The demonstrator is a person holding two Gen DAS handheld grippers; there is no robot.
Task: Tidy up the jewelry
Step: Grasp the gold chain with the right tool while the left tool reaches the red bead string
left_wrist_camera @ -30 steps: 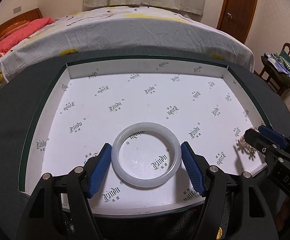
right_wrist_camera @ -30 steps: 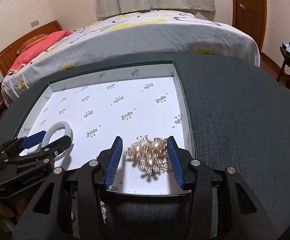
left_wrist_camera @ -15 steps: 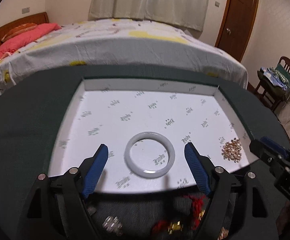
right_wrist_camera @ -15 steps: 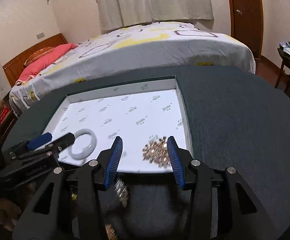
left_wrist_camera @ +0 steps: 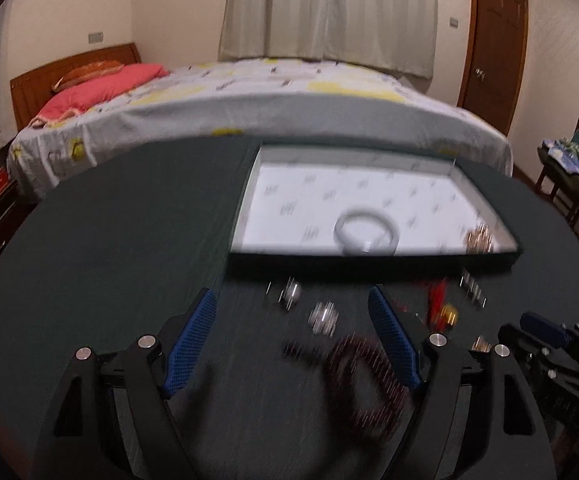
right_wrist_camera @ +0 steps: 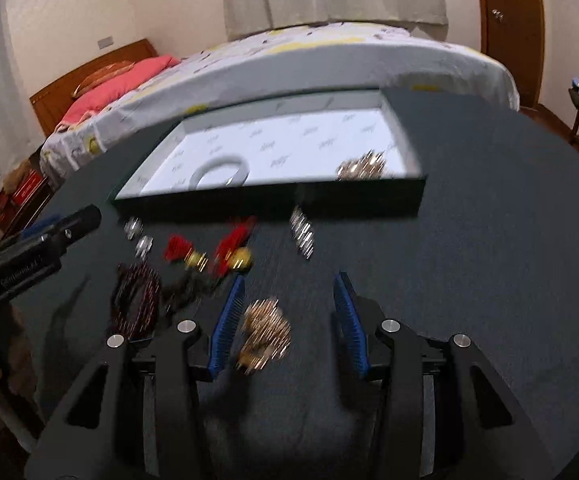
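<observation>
Nearest, right gripper (right_wrist_camera: 287, 320) over the dark worktop (right_wrist_camera: 489, 280), blue-padded fingers (right_wrist_camera: 225, 320) spread wide, holding nothing; gold bead cluster (right_wrist_camera: 266, 334) lying between them, close against the left pad, blurred. Left gripper (left_wrist_camera: 293, 344) likewise low over the worktop's near side, fingers (left_wrist_camera: 187, 344) spread apart and empty; dark red beaded bracelet (left_wrist_camera: 363, 384) on the cloth between them, nearer the right pad, badly smeared by motion.

Just beyond, loose pieces scattered along the worktop in front of the box: same dark red beaded bracelet at left in the right wrist view, two red tassels with gold beads (right_wrist_camera: 217, 250) beside it, two small silvery pieces (right_wrist_camera: 137, 236) toward the left, a silvery strand (right_wrist_camera: 302, 234) toward the right, tight against the box's near wall. All apart from both sets of pads; nothing between the fingers and these pieces but bare cloth.

Farther on, open box (right_wrist_camera: 269, 200) with dark outer walls and white printed lining, standing toward the worktop's far edge. Inside, near its front wall: white bangle (right_wrist_camera: 219, 174) lying flat toward the left, second gold bead cluster (right_wrist_camera: 363, 170) toward the right front corner, well apart from each other.

Behind the worktop, bed (left_wrist_camera: 289, 112) with pale patterned cover and pink pillow (left_wrist_camera: 101, 92), curtains (left_wrist_camera: 329, 12) on the far wall, wooden door (left_wrist_camera: 493, 52) at right, chair (left_wrist_camera: 573, 168) piled with cloth.
</observation>
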